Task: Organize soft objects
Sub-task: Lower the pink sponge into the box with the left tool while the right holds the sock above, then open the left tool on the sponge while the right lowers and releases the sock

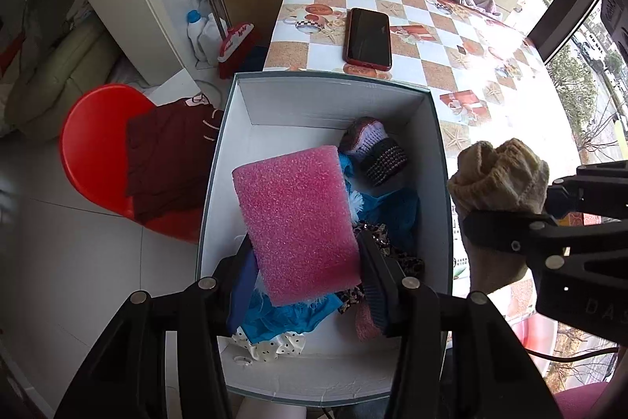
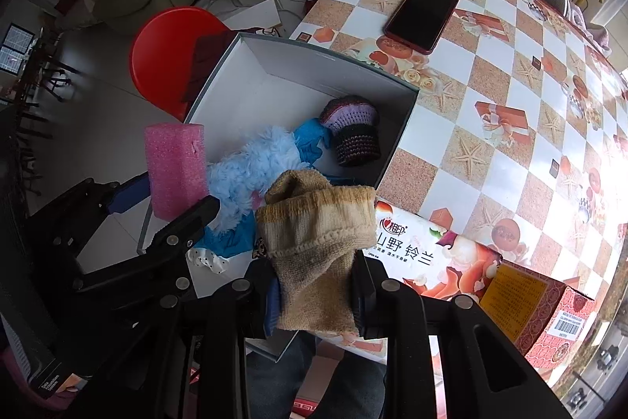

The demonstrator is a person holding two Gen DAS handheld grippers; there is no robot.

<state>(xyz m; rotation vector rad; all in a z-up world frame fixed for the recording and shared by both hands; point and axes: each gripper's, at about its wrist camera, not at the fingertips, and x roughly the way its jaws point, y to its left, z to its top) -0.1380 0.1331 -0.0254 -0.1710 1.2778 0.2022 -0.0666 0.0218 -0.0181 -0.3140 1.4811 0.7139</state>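
Pink foam block (image 1: 298, 222), light and squashy, is pinched across its lower end by the left gripper (image 1: 306, 281) above the white box (image 1: 333, 101); the right gripper (image 2: 314, 289) clamps a limp beige sock (image 2: 314, 242) beside that box

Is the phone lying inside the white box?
No, the phone lies on the checkered tablecloth, beyond the white box.

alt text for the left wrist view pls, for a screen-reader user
The left gripper holds a pink foam block over an open white box that already contains blue fabric and a knitted item. At right, the right gripper holds a beige sock above a checkered tablecloth, where a phone lies.
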